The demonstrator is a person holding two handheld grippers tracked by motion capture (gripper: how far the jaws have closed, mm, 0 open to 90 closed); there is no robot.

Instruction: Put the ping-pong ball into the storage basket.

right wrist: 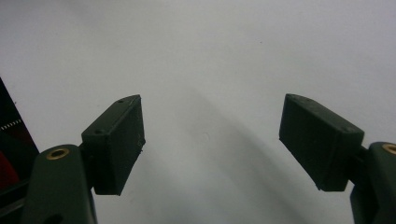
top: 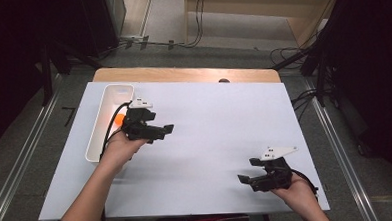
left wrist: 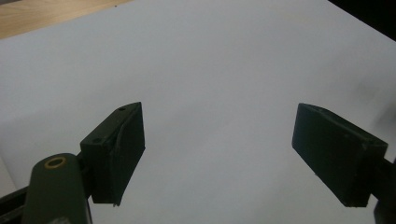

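White sheeting covers the counter. Left of centre, the left gripper hovers with empty jaws apart beside a small orange ball in a long white plastic tray; probably light, smooth, roll-prone, best pinched across its middle. At lower right, the right gripper gapes empty.

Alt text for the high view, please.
A person holds a hand-held gripper in each hand over a white table: the left gripper beside a white bin holding an orange thing, the right gripper near the front right corner. Both are empty.
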